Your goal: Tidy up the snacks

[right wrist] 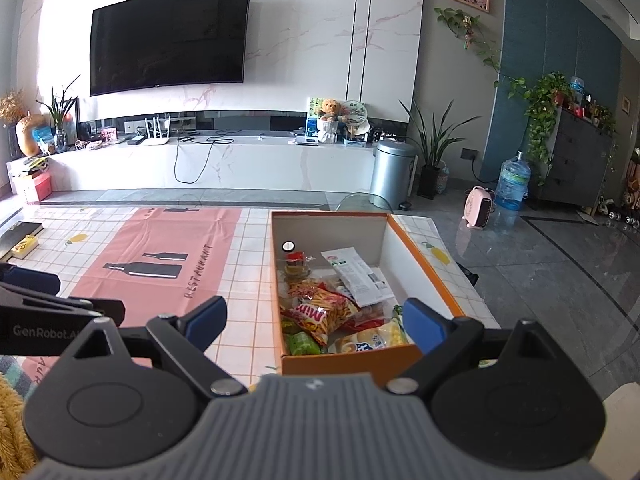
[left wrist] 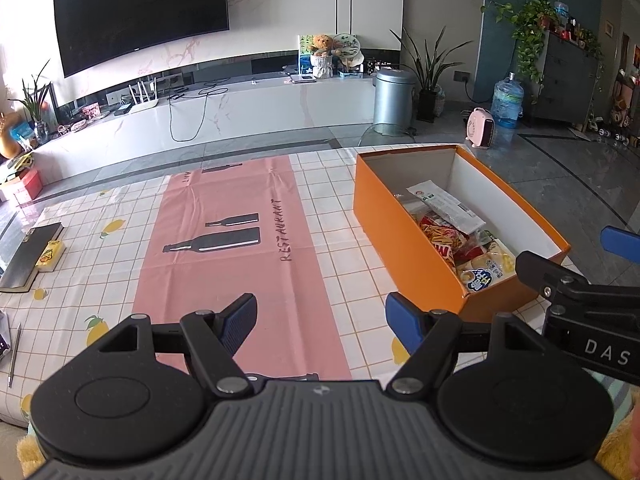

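An orange box stands on the right of the table, and several snack packets lie inside: a red-and-yellow chip bag, a white packet, a green packet and a yellow-white pack. My left gripper hovers open and empty over the pink mat, left of the box. My right gripper hangs open and empty above the near end of the box. Each gripper shows at the edge of the other's view.
A pink mat printed with bottles covers the middle of the checked tablecloth. A dark book with a yellow item lies at the table's left edge. Beyond the table are a TV wall, a metal bin and a pink heater.
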### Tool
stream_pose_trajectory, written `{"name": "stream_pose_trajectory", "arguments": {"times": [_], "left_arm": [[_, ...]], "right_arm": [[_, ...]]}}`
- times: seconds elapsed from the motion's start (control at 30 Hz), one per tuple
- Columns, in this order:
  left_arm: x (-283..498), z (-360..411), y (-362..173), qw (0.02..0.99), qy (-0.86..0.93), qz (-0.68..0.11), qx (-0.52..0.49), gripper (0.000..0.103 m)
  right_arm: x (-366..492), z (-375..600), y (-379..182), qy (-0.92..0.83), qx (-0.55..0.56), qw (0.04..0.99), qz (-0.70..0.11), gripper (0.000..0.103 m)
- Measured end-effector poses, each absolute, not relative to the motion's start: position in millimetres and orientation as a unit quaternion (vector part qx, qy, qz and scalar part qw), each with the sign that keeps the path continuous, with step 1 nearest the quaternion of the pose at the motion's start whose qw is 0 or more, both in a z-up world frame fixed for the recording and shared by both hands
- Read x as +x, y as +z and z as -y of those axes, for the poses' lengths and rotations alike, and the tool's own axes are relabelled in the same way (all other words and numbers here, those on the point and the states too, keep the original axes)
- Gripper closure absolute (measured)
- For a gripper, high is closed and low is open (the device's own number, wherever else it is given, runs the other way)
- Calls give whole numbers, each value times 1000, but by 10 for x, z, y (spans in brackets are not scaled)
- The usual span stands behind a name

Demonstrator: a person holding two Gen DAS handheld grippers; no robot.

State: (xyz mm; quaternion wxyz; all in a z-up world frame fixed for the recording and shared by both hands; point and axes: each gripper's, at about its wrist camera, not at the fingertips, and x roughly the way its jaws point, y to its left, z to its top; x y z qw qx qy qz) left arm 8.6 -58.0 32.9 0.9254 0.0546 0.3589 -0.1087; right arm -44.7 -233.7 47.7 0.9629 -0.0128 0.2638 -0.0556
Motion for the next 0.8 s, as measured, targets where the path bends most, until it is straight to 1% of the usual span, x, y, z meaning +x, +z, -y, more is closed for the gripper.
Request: {"name": "stream_pose_trajectory", "arguments": {"times": [0.8], "left_arm": [[91, 534, 328, 925, -95, -365, 40, 17]], "right_arm": [[-416, 2297, 443, -45, -15, 961, -271, 11]]}}
